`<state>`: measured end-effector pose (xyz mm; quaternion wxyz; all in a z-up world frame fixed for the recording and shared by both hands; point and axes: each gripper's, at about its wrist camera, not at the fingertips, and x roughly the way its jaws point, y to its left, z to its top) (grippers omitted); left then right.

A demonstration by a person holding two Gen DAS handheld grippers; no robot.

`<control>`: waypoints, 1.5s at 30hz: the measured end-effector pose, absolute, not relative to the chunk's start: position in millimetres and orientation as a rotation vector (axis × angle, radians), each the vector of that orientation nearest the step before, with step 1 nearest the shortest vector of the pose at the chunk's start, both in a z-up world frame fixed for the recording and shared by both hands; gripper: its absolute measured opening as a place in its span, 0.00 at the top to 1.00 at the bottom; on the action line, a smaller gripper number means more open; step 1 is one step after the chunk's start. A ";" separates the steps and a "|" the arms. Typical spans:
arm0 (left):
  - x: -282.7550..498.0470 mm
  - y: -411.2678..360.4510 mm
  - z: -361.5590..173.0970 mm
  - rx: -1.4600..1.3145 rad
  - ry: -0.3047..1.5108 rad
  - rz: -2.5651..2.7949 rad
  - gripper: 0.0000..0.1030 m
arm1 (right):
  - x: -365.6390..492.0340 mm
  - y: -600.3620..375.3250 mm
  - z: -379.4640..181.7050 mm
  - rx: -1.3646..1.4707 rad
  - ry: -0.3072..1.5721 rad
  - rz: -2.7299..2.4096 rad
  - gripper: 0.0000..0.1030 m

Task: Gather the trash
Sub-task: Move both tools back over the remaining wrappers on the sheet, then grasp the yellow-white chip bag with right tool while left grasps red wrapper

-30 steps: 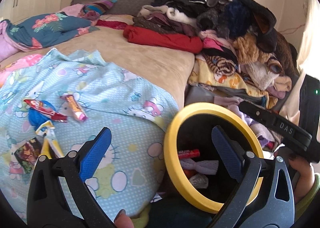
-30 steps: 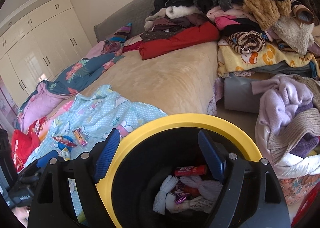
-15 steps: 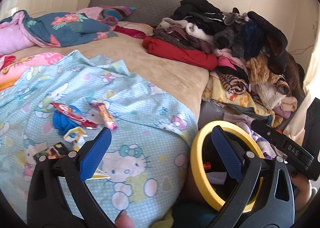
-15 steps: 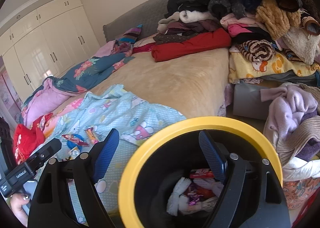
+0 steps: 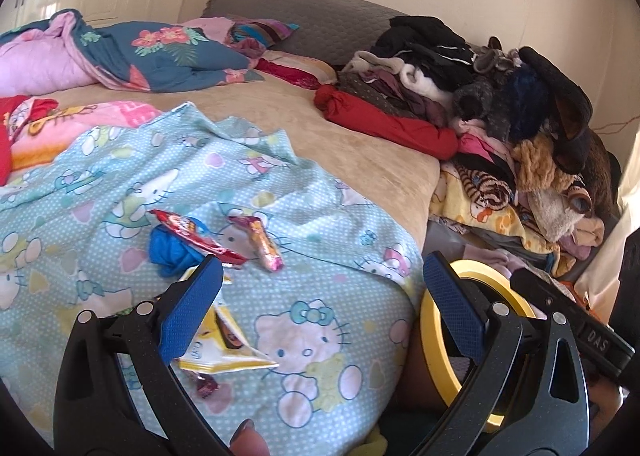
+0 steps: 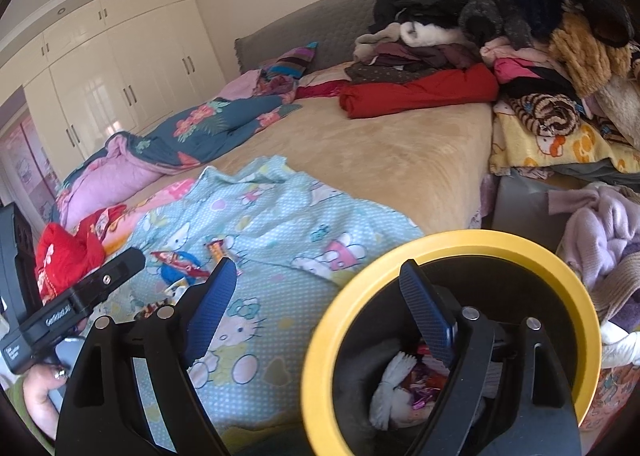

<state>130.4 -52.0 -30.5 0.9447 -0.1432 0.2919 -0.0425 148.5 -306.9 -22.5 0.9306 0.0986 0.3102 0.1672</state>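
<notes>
Several snack wrappers lie on the light blue cartoon-cat blanket point(image 5: 320, 256): a red wrapper point(image 5: 192, 236), a pink-orange wrapper point(image 5: 262, 242), a crumpled blue piece point(image 5: 172, 252) and a yellow-white packet point(image 5: 216, 352). My left gripper point(image 5: 320, 308) hangs open just in front of them, and its left pad overlaps the yellow-white packet in the picture. A black bin with a yellow rim point(image 6: 440, 244) stands beside the bed and holds wrappers and white tissue point(image 6: 404, 384). Over its near left edge my right gripper point(image 6: 320, 316) is open and holds nothing. The same rim point(image 5: 436, 340) shows at the left wrist view's lower right.
A tall pile of clothes and plush things point(image 5: 500, 115) covers the bed's right side. A floral quilt point(image 5: 160, 55) and pillows lie at the back, before white wardrobes point(image 6: 120, 75). A basket of knitwear point(image 6: 608, 240) stands right of the bin. A hand point(image 6: 40, 396) shows at lower left.
Both grippers have swung left, away from the bin and toward the blanket. The wrappers now lie nearer the left gripper, and the bin has slid right in both views. Both stay open.
</notes>
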 end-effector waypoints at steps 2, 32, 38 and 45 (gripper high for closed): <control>130.5 -43.3 -31.1 -0.306 0.592 -0.071 0.10 | 147.0 -297.4 -22.2 0.189 0.639 0.357 0.21; 125.1 72.3 -46.0 -0.491 0.556 0.082 0.10 | 134.6 -162.4 -55.1 0.041 0.771 0.564 0.20; 127.3 87.8 -54.0 -0.516 0.562 0.089 0.10 | 144.8 -138.4 -67.4 0.055 0.805 0.585 0.20; 139.5 92.7 -65.9 -0.525 0.597 0.070 0.15 | 165.3 -117.5 -86.2 0.082 0.875 0.582 0.20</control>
